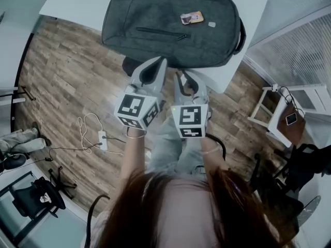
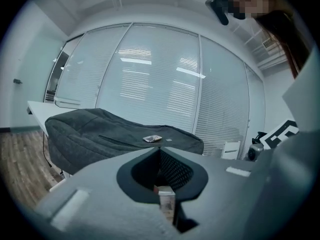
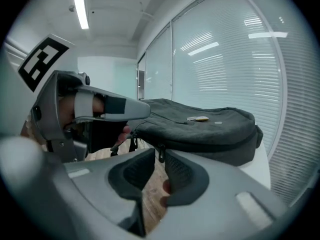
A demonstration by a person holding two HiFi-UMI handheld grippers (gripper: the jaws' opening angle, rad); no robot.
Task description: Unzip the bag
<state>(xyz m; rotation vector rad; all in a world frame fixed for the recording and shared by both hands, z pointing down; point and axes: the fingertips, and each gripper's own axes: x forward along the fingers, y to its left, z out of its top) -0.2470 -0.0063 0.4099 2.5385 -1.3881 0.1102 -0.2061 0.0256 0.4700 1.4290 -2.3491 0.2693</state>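
No legible txt; tag [image 1: 191,18] on bag [image 1: 155,12] too blurry

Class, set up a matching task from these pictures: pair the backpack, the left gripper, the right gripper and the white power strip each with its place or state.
Column 1
1. backpack
2. left gripper
3. right gripper
4. white power strip

Column 2
A. jaws apart
B. lies on the wooden floor
C. lies on the white table
D. jaws together

Pairs: 1-C, 2-D, 3-A, 4-B
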